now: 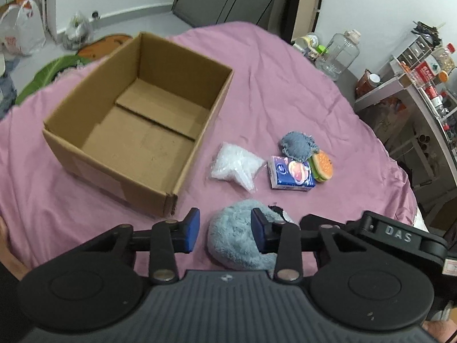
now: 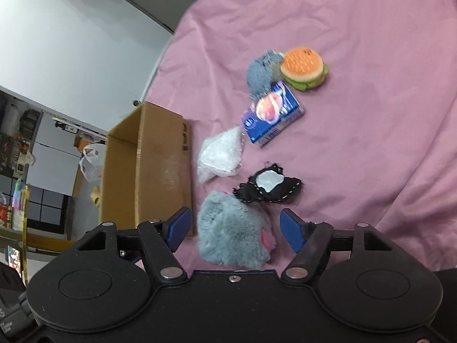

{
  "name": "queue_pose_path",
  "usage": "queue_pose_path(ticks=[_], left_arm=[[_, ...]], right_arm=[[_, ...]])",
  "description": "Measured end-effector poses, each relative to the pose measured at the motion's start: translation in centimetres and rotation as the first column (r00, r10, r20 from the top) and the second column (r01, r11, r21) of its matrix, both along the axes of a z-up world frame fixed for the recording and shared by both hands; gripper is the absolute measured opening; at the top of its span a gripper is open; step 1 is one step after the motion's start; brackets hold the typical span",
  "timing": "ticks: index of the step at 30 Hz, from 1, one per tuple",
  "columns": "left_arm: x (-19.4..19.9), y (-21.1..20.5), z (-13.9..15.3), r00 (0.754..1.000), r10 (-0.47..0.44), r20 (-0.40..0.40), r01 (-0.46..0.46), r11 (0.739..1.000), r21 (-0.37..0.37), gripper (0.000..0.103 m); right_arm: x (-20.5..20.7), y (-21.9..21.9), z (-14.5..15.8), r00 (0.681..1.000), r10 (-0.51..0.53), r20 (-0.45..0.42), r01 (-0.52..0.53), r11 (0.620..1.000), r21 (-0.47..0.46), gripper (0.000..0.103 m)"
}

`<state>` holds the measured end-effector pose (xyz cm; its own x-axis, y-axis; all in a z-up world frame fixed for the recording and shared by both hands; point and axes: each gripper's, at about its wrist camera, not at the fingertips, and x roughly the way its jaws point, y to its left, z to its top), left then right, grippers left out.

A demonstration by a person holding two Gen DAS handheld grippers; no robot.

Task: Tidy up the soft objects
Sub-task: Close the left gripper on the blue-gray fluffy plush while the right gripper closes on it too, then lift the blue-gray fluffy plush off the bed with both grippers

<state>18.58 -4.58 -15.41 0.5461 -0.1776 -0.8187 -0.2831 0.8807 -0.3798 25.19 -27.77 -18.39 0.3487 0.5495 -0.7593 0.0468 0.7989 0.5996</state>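
Nothing boxed yet: cardboard box (image 1: 137, 120) empty; six soft items, grey plush (image 1: 240, 237) included, loose on pink sheet (image 1: 285, 85); left hand-held gripper (image 1: 225, 228) and right hand-held gripper (image 2: 232, 228) agape, gripping nothing.

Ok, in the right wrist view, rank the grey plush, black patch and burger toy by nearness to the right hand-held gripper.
1. Grey plush, between the right hand-held gripper's fingers.
2. Black patch, just beyond.
3. Burger toy, farthest, upper right.

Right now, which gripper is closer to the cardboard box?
Left. The left gripper sits just beside the corner of the cardboard box; the right gripper is farther off, on the other side of the fluffy grey toy.
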Motion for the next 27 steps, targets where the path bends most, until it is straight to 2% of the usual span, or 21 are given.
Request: queue_pose_path(ticks=[3,7,9,10,12,14,21,27], left_arm=[[0.4,-0.3,-0.7,1.000,0.004,-0.011,-0.004,1.000,0.000,0.035],[1.0,-0.2,-1.7,0.999,0.019,-0.040,-0.019,1.000,-0.009,0.035],[1.2,-0.2,-2.1,0.998,0.021,-0.051,-0.021,1.000,-0.002,0.035],[1.4,-0.3,-2.3,0.998,0.023,-0.057,-0.023,1.000,-0.002,0.035],[1.7,-0.3,-2.6,0.997,0.028,-0.072,-0.029,0.999,-0.013,0.035],[2.0,-0.5,-2.9,0.996,0.026,-0.081,-0.028,0.999,-0.020,0.035],[3.0,-2.1,-4.3,0.994,0.010,-0.107,-0.015,0.999,-0.041,0.035],[3.4,-2.7,-4.6,0.996,0.025,-0.086,-0.030,0.998,-0.060,0.036]], right_arm=[[0.8,0.3,-1.6,0.999,0.007,-0.054,-0.005,0.999,0.036,0.069],[1.3,1.3,-2.9,0.996,0.035,-0.083,-0.035,0.999,-0.008,0.069],[1.4,1.8,-3.4,0.994,0.047,-0.095,-0.050,0.999,-0.021,0.062],[1.5,1.7,-3.6,0.994,0.035,-0.102,-0.038,0.999,-0.024,0.055],[1.6,1.1,-3.9,0.992,0.002,-0.123,-0.003,1.000,-0.006,0.051],[1.5,0.3,-4.3,0.989,-0.027,-0.148,0.031,0.999,0.020,0.042],[1.5,-1.8,-4.9,0.981,-0.100,-0.168,0.107,0.994,0.034,0.038],[1.5,-2.5,-5.5,0.977,-0.109,-0.182,0.121,0.991,0.052,0.037]])
